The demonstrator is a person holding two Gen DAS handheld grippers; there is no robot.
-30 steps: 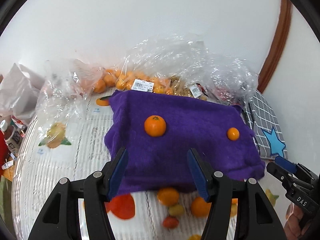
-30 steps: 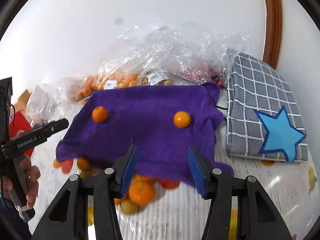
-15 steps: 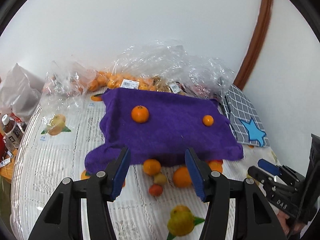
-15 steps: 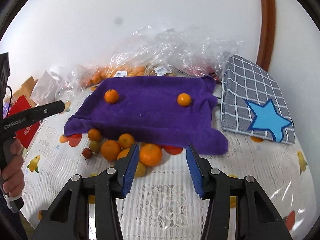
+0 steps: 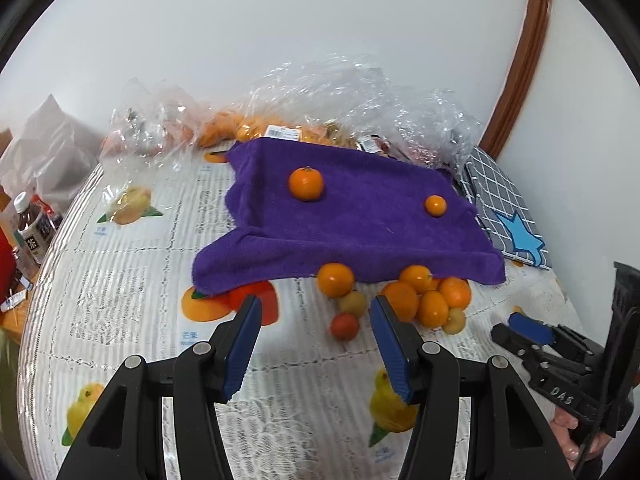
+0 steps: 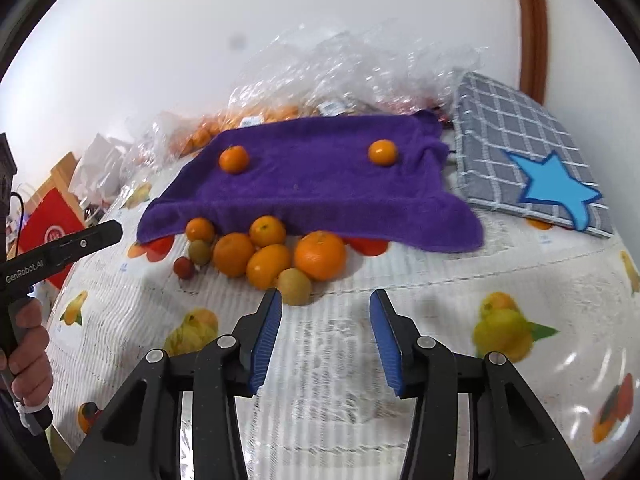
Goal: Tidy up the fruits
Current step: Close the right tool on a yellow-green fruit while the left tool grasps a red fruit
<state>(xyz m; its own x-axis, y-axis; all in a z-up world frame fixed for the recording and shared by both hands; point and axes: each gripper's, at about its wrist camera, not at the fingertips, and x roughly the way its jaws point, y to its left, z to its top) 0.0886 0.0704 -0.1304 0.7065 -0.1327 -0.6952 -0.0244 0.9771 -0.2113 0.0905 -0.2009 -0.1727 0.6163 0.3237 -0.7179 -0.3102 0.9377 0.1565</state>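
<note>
Both grippers hang above the near part of the table [image 6: 400, 280], which wears a white cloth printed with fruit. The left gripper [image 5: 316, 312] has its blue-padded jaws spread wide with nothing between them, and the right gripper [image 6: 325, 304] is likewise wide apart and holds nothing.

A purple towel [image 6: 312, 184] lies across the middle of the table toward the far edge. 2 fruits sit on it, well apart: a mandarin [image 6: 234, 159] near its left side and a smaller orange fruit [image 6: 383, 152] near its right side.

Along the towel's near edge a loose cluster of fruit [image 6: 256, 254] rests on the tablecloth. It holds 5 orange fruits touching or just beside one another, 2 small yellow-green fruits and 1 small red fruit [image 6: 184, 267] at the cluster's left end. The nearest yellow-green fruit [image 6: 294, 286] lies just beyond the right gripper's left finger.

At the table's far edge, crumpled clear plastic bags [image 6: 340, 68] hold more orange fruit. A grey checked cloth with a blue star [image 6: 528, 160] lies at the far right corner, beside the towel.
</note>
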